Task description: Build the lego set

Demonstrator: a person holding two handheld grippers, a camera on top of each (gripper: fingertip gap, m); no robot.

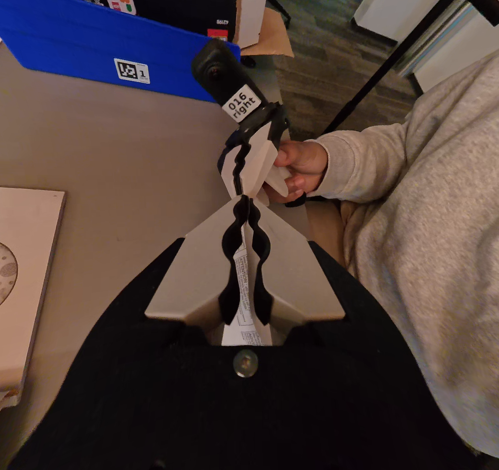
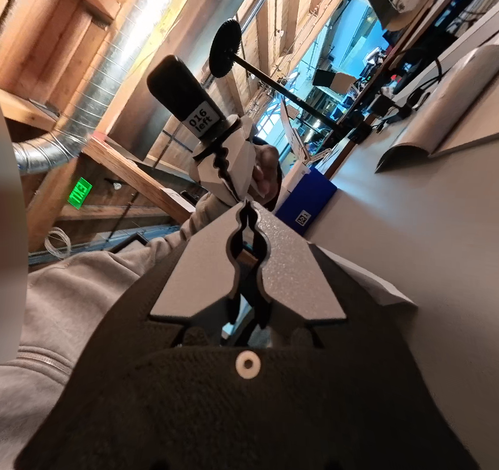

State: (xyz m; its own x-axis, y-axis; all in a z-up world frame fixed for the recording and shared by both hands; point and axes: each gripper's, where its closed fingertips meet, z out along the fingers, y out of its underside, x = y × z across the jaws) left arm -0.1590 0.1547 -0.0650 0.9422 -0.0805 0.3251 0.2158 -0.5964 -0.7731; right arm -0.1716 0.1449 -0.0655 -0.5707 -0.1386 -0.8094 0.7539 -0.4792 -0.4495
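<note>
Claws meet tip to tip: left claw (image 1: 247, 208) and right claw (image 2: 247, 208) are both clamped on a printed paper bag (image 1: 244, 281) held above the tabletop (image 1: 121, 159). Step appears to be bag opening; next, pull apart evenly.

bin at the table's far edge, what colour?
Blue bin, with a white tag on its wall; left wrist view shows it best.

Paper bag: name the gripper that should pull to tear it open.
Right, probably. The left gripper clamps the paper bag deep between its fingers, a good anchor; the right gripper, shut, only meets it tip to tip, free to pull.
</note>
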